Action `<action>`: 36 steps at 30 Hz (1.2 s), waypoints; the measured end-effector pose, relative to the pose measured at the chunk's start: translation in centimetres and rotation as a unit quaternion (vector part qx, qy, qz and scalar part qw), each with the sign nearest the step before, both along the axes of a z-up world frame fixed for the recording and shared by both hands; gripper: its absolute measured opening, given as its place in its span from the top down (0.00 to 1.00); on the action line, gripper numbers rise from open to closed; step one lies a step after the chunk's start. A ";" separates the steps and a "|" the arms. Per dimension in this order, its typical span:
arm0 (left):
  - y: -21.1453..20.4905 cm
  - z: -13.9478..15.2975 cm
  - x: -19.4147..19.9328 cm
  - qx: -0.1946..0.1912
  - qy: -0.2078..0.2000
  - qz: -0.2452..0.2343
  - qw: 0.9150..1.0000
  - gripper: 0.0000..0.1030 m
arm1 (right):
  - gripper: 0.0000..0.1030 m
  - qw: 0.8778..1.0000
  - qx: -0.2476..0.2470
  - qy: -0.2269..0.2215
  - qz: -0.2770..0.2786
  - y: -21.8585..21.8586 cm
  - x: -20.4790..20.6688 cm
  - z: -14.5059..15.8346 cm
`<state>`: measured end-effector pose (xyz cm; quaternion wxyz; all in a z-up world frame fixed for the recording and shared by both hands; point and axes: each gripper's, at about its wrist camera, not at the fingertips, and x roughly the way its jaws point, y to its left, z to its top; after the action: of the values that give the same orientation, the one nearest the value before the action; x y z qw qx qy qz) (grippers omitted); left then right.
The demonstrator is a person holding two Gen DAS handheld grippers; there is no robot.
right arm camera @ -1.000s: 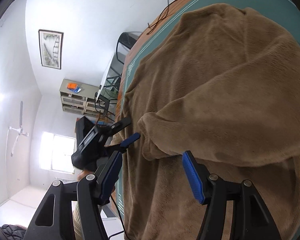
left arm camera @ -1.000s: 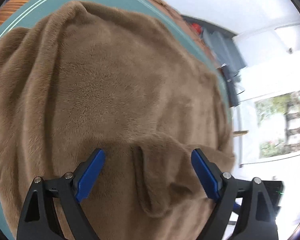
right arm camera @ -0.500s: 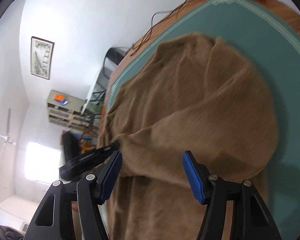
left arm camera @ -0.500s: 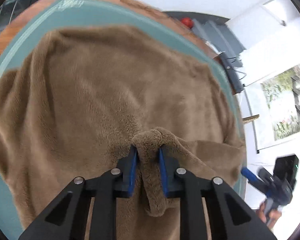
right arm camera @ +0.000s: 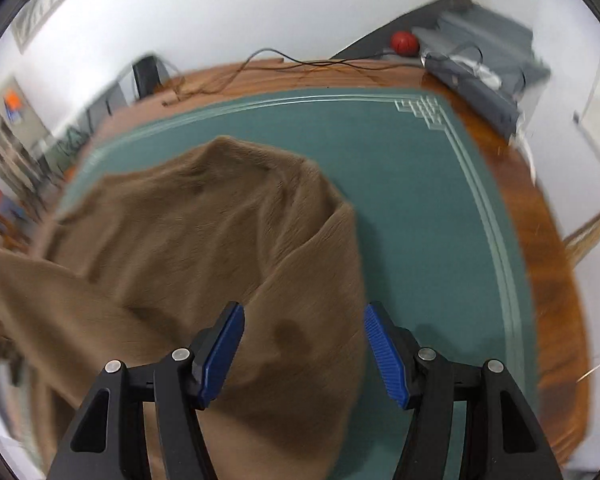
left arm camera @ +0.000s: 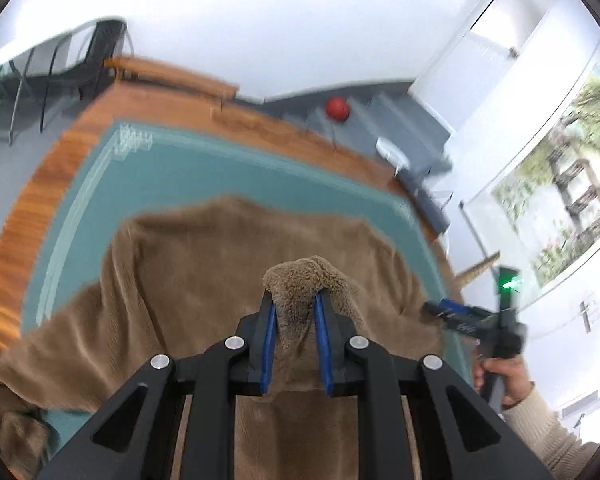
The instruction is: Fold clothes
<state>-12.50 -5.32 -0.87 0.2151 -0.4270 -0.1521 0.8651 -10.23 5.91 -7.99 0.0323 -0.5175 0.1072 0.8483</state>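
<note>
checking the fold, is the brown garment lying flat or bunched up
Bunched up. The brown garment humps off the green mat, and the left gripper pinches a raised fold.

Fuzzy brown fleece garment (left arm camera: pixel 204 264) on matt green mat (right arm camera: pixel 412 184).

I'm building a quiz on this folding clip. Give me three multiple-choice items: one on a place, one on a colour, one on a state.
1. Where does the brown fleece garment lie?
A. on a green mat
B. on bare floor
C. in a basket

2. What colour are the gripper pads?
A. red
B. blue
C. yellow

3. What is the left gripper doing?
A. hanging open
B. shut on the garment
C. shut on nothing

Answers:
1 A, the green mat shows around the garment on the wooden table.
2 B, the pads are blue in both wrist views.
3 B, a fleece fold sits pinched between its pads, while the right gripper is open.
</note>
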 end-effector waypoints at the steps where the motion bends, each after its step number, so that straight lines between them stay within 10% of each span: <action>1: -0.6 1.0 0.0 0.003 0.014 0.006 1.000 0.80 | 0.37 1.000 0.020 -0.004 0.000 0.0 -0.8 -0.1; 8: -6.2 4.7 -0.5 0.012 0.063 0.076 0.995 0.80 | 0.37 0.994 0.105 -0.005 -0.029 0.6 -3.4 0.3; 20: -6.9 -8.4 -7.1 -0.141 -0.099 0.105 0.979 0.78 | 0.37 0.972 0.223 0.001 0.071 -5.2 -4.7 -2.3; 24: -6.6 -10.7 -7.4 -0.180 -0.121 0.096 0.971 0.58 | 0.26 0.964 0.255 -0.014 0.076 -4.8 -5.3 -4.5; 32: -7.4 -12.5 -6.7 -0.220 -0.144 0.101 0.960 0.44 | 0.20 0.947 0.315 -0.004 0.063 -4.7 -5.0 -3.3; 36: -7.3 -11.2 -5.4 -0.219 -0.131 0.101 0.962 0.42 | 0.20 0.962 0.253 0.033 0.094 -5.5 -1.7 0.0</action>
<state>-17.88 -12.65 -12.11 0.0058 -0.5556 -0.0283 0.8310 -11.94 0.43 -8.00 0.0788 -0.4718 -0.1593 0.8636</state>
